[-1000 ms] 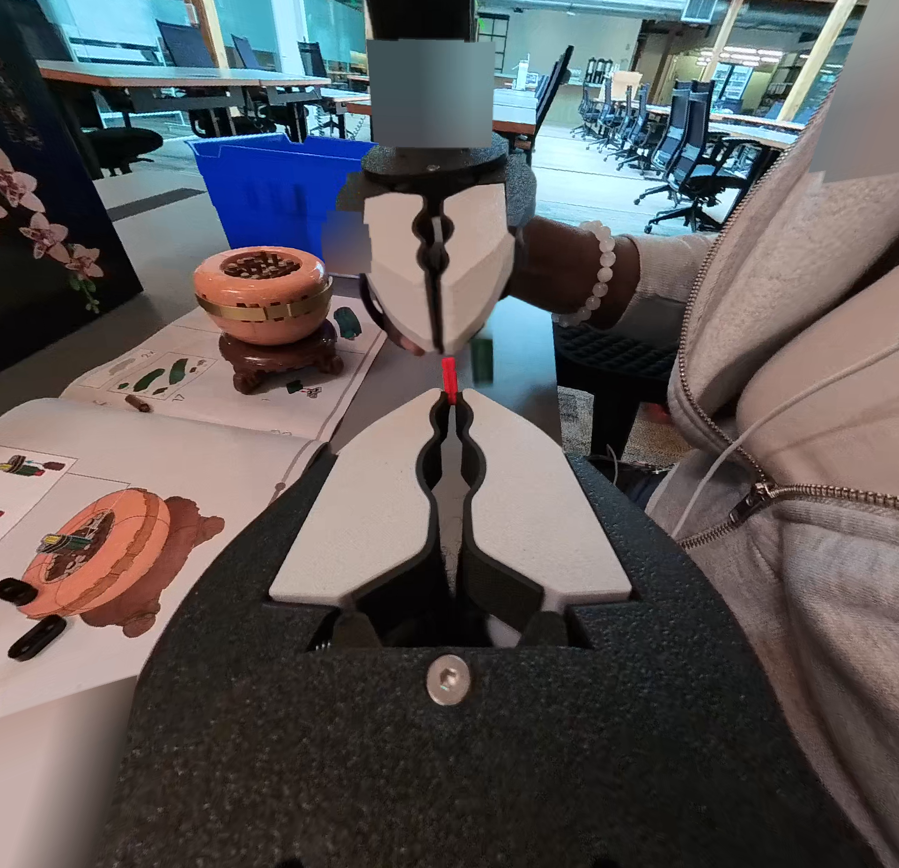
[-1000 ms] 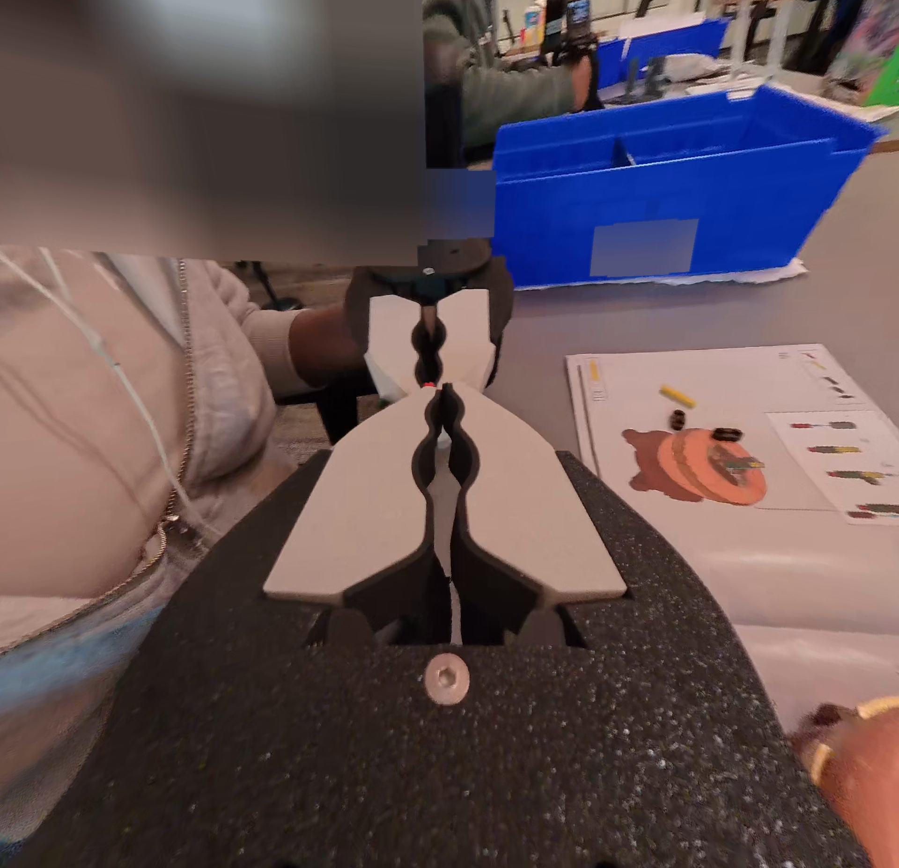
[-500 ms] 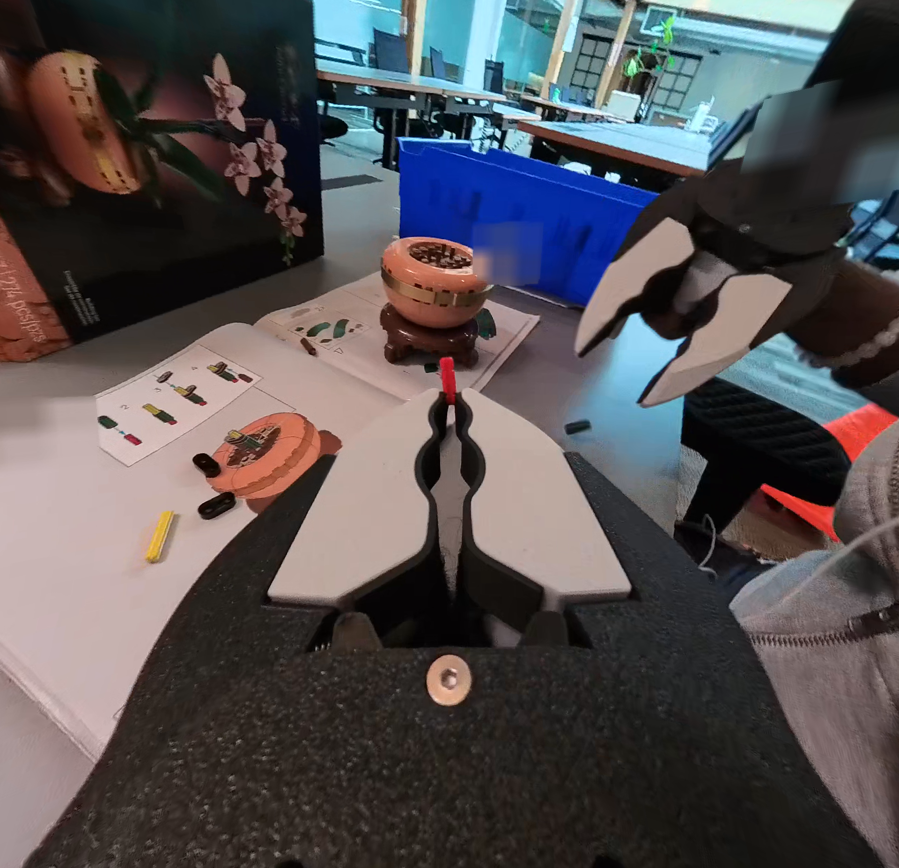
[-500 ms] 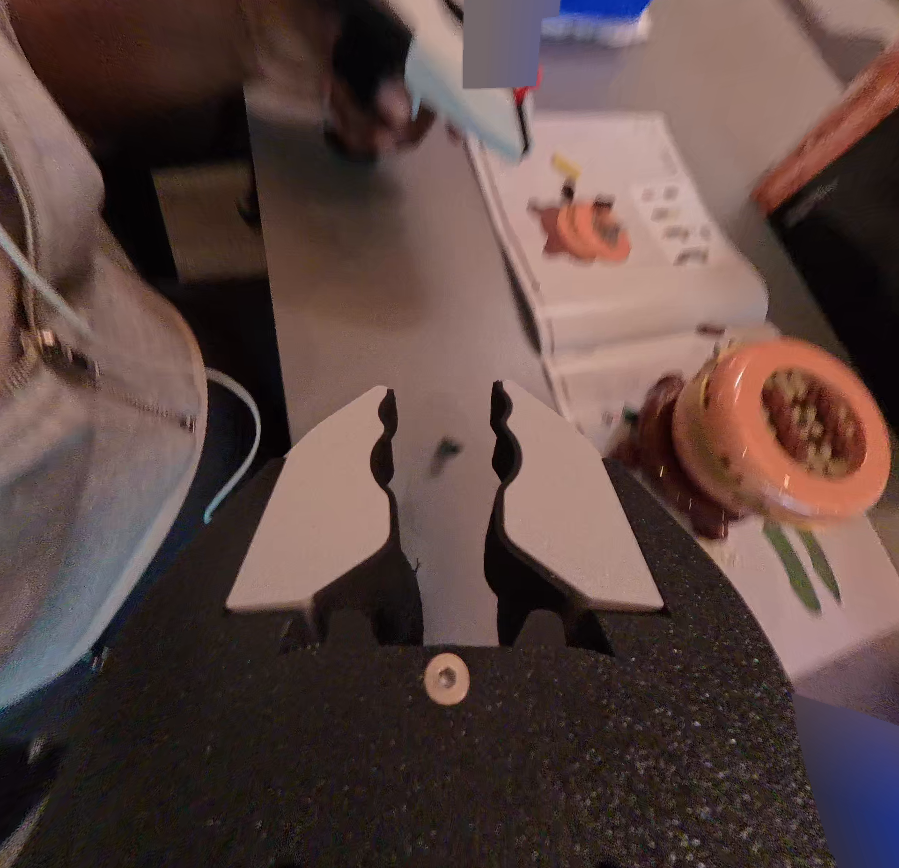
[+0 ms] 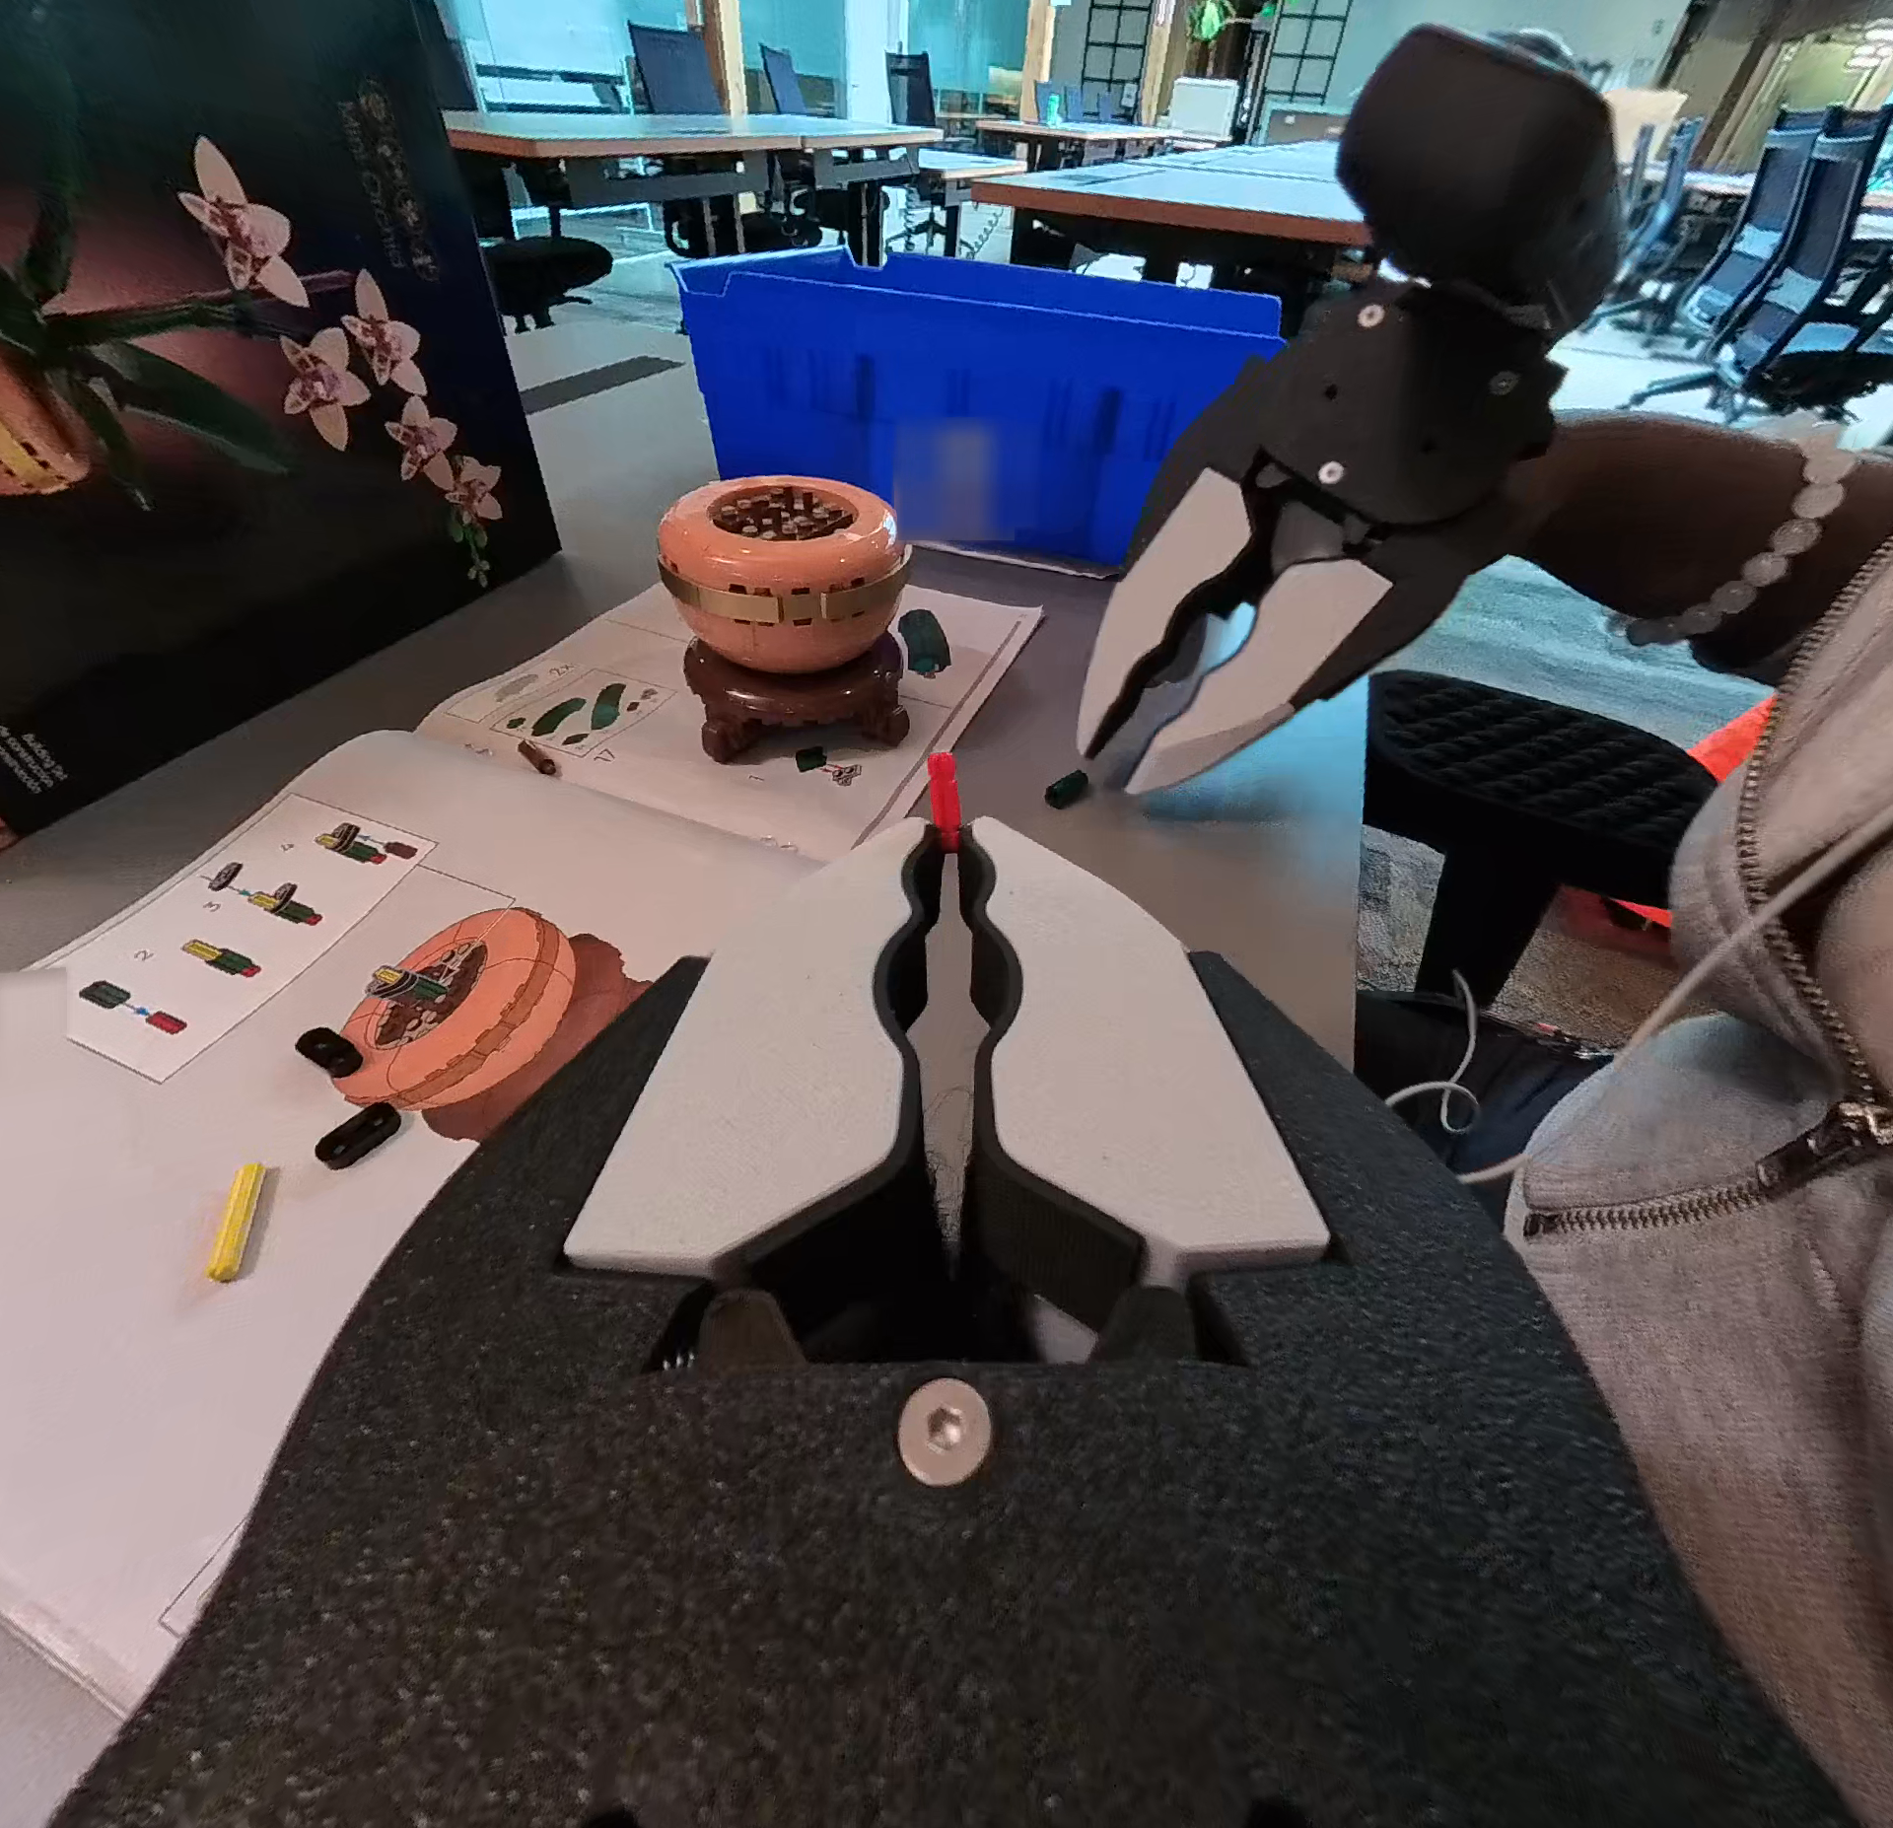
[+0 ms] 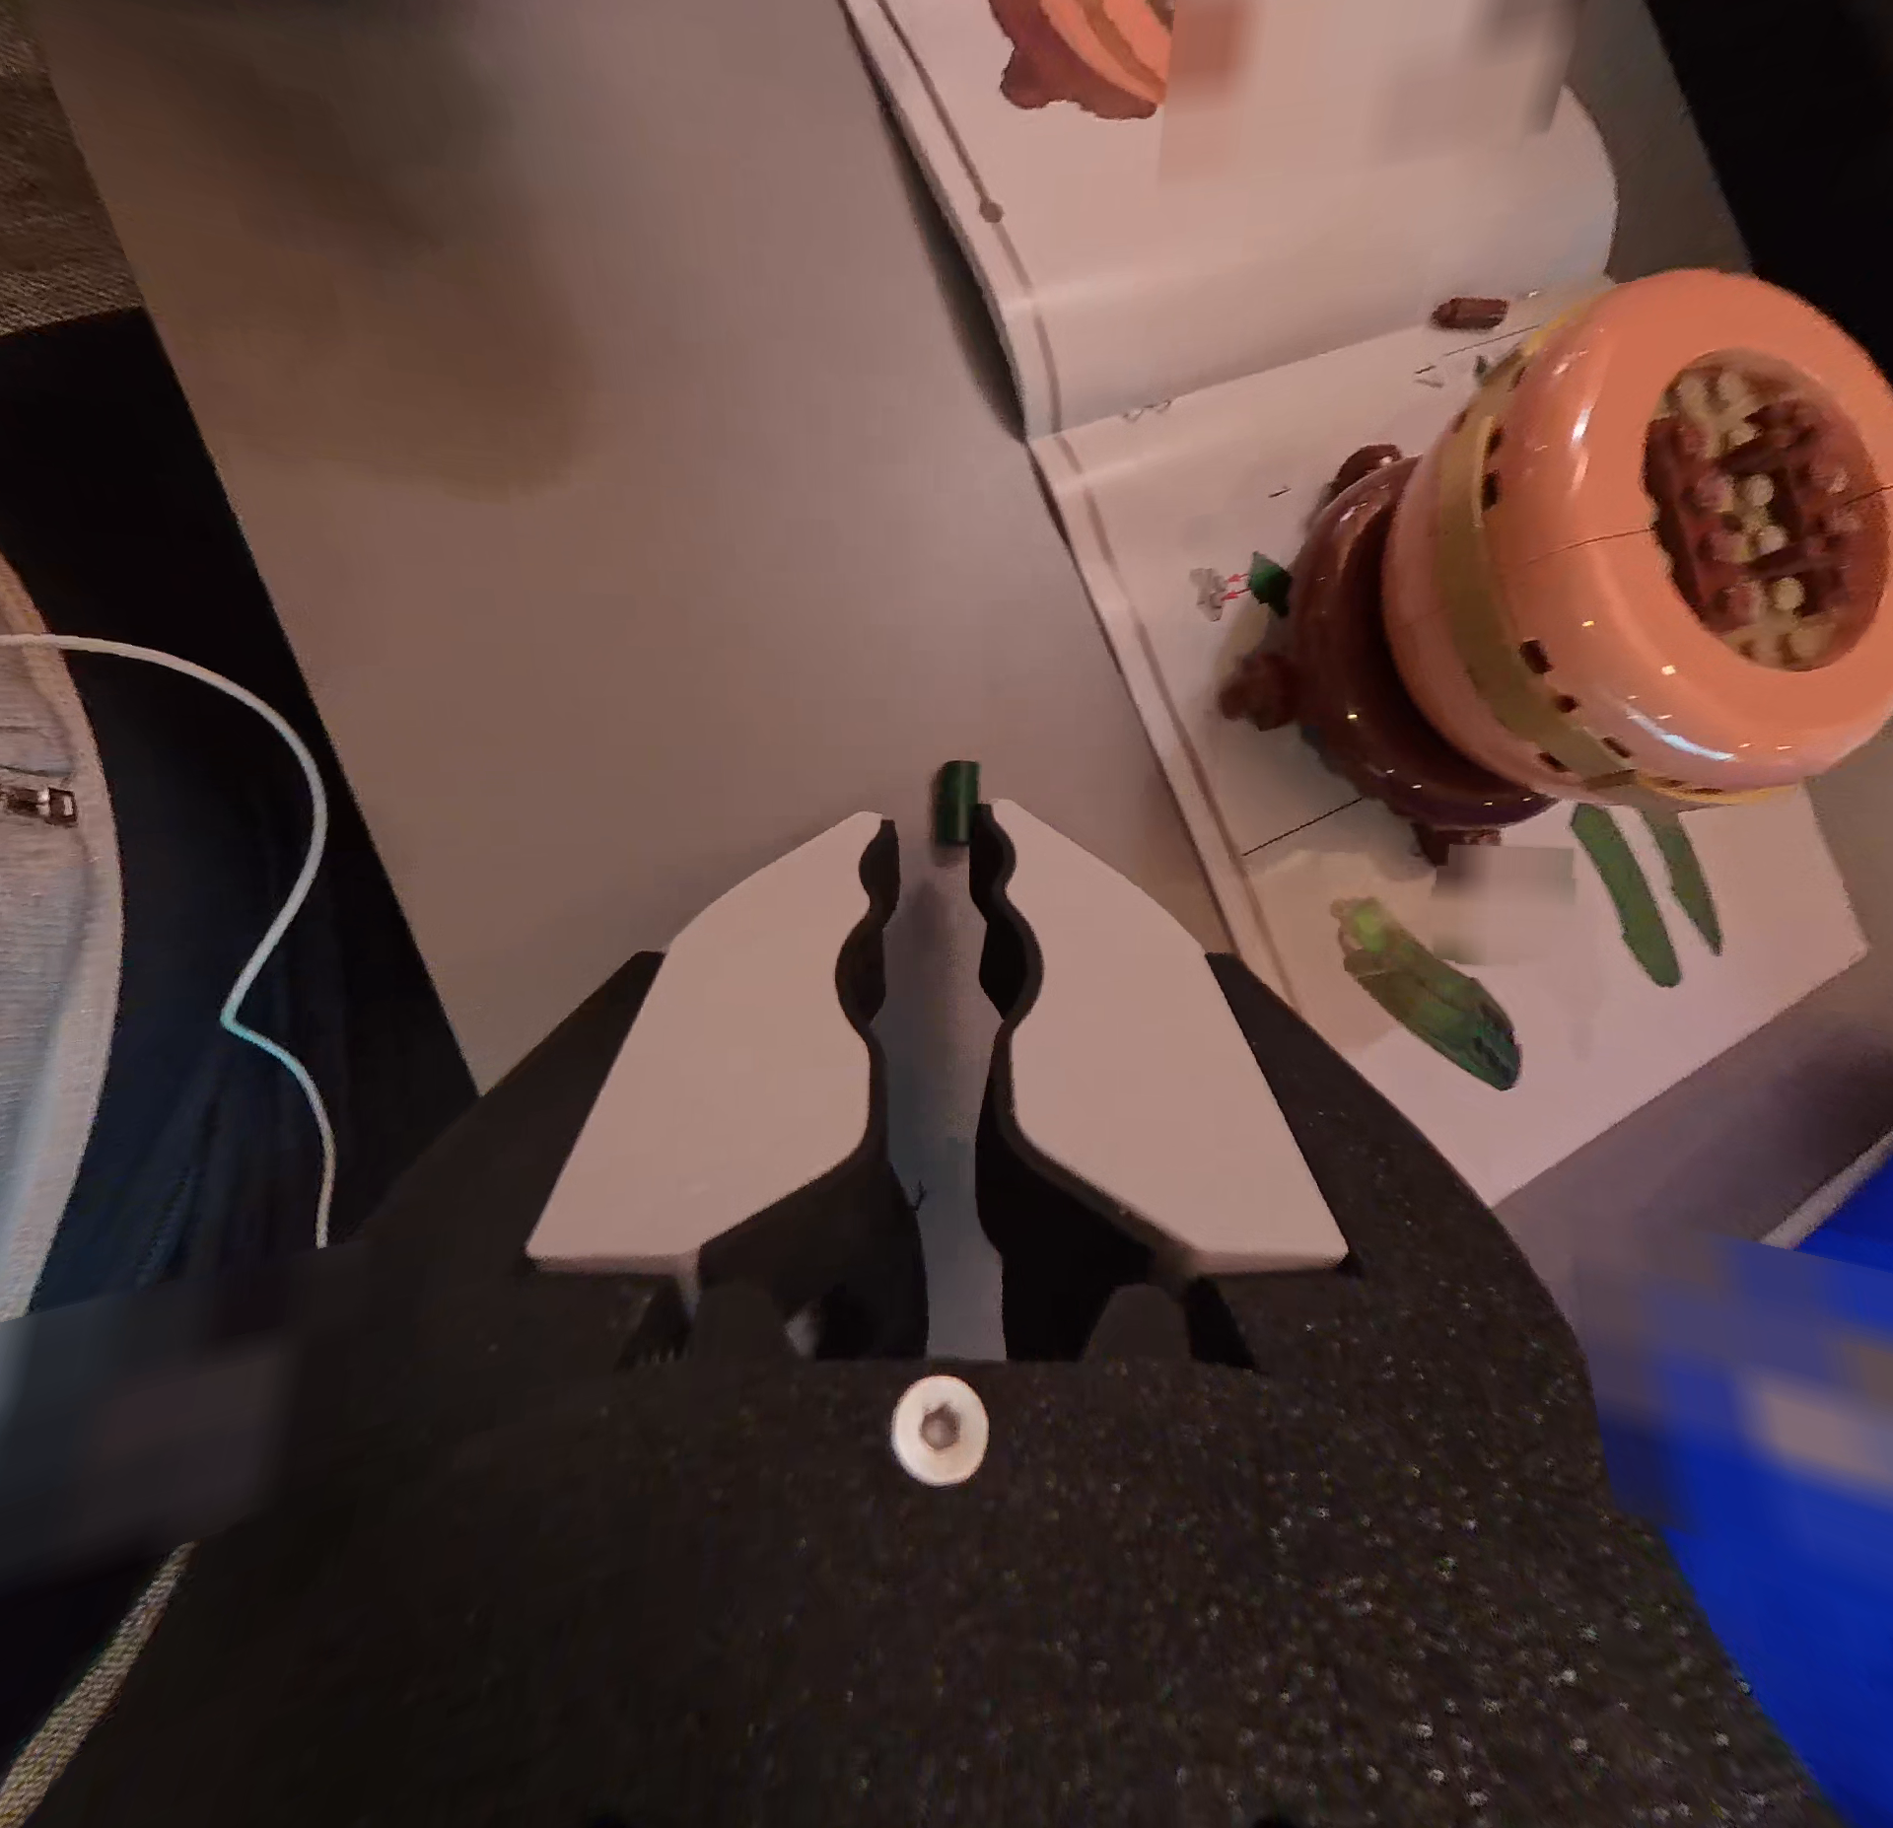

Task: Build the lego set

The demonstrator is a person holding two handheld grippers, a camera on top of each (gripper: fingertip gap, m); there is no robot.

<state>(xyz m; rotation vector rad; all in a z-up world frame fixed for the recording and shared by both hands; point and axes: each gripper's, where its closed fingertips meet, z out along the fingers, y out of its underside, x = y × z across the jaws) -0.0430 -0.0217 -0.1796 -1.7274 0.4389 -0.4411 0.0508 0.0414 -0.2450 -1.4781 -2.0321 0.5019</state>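
My left gripper point(image 5: 948, 836) is shut on a small red pin point(image 5: 942, 785) that sticks up from its tips, held above the open instruction booklet point(image 5: 154, 1318). My right gripper point(image 6: 934, 824) is open, tips down at the grey table. A small dark green piece point(image 6: 958, 804) lies between its tips, against the right finger. In the left wrist view the right gripper point(image 5: 1111, 765) shows with the green piece point(image 5: 1065, 787) at its tips. The peach pot on a brown stand point(image 5: 784, 591) sits on the booklet; it also shows in the right wrist view point(image 6: 1639, 570).
Two black pieces point(image 5: 328, 1049) point(image 5: 356, 1133) and a yellow axle point(image 5: 238, 1221) lie on the booklet's left page. A blue bin point(image 5: 973, 406) stands behind the pot and the dark set box point(image 5: 205, 345) at the far left. The table edge and a person's grey jacket point(image 5: 1741, 1267) are at the right. My hands' fingertips stand some 12 centimetres from each other. The yellow axle point(image 5: 238, 1221) sits 15 centimetres or so from the ends of my left fingers.
The two grippers were tip to tip at the red pin; they have parted. The right gripper opened, dropped to the table around the green piece, and its jaws narrowed. The left swung left with the pin.
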